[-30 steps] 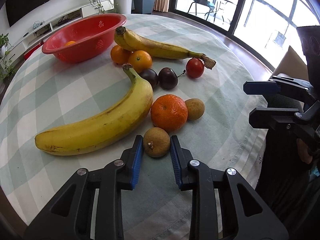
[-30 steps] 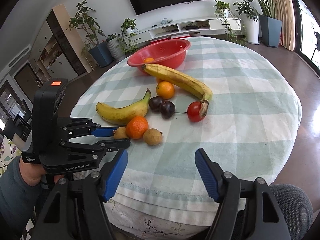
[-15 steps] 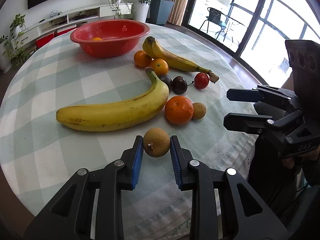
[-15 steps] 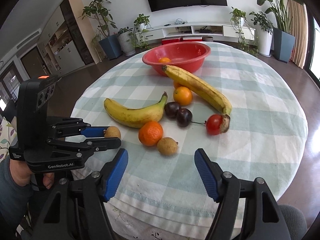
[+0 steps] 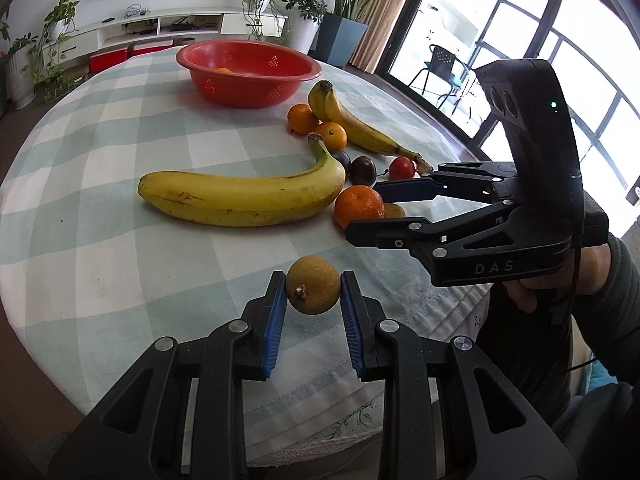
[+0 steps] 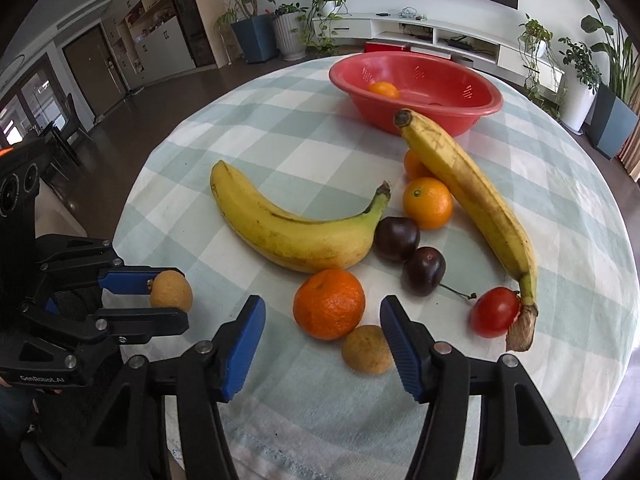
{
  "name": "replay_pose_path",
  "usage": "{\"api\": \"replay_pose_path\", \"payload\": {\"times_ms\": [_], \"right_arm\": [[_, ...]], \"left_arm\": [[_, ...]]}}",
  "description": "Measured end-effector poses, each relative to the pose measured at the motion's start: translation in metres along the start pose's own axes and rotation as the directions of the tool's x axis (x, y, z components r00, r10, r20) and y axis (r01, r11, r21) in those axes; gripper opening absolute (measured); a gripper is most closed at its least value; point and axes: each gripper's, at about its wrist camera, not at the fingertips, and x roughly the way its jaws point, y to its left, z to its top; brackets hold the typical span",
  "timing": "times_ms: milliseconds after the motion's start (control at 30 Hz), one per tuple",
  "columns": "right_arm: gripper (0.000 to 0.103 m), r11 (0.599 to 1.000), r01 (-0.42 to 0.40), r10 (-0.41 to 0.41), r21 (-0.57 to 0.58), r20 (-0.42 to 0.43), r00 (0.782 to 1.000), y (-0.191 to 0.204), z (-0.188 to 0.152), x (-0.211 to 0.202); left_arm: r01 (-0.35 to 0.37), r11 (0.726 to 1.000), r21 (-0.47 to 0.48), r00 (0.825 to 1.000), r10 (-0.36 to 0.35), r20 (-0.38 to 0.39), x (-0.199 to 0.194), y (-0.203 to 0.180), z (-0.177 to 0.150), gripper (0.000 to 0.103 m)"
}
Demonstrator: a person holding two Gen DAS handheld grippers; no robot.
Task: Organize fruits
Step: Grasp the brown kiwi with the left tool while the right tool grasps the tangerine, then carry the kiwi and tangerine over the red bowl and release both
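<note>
The small brown fruit (image 5: 313, 290), round with a rough, dull skin, sits clamped between the blue fingers of the left gripper (image 5: 313, 300), held up near the counter's (image 5: 120, 264) front edge. I think the next move is carrying it to the red bowl (image 5: 248, 72) far across the checked cloth. The right gripper (image 6: 322, 344) has its fingers wide apart around another brown fruit (image 6: 366, 349) beside a bumpy orange (image 6: 329, 304).

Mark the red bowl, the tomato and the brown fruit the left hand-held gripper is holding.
red bowl (image 6: 476, 114), right wrist view, front outer wall.
tomato (image 6: 494, 312), right wrist view, middle of its skin.
brown fruit (image 5: 314, 289), left wrist view, centre, between the left hand-held gripper (image 5: 313, 296) pads.
</note>
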Motion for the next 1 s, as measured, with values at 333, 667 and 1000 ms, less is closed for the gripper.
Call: {"api": "replay_pose_path", "payload": {"times_ms": [333,667,1000], "right_arm": [[0.048,0.998,0.023,-0.026,-0.057,-0.067,0.997,0.005,0.008,0.016],[0.04,0.997,0.01,-0.014,-0.072,-0.062,0.998,0.008,0.007,0.012],[0.04,0.996,-0.085,0.085,0.003,0.032,0.996,0.004,0.009,-0.018]], "left_arm": [[0.003,1.0,-0.015,1.0,-0.003,0.004,0.002,0.004,0.0,0.025],[0.002,1.0,-0.015,1.0,-0.002,0.004,0.002,0.004,0.0,0.025],[0.004,1.0,-0.013,1.0,-0.004,0.007,0.003,0.004,-0.001,0.025]]}}
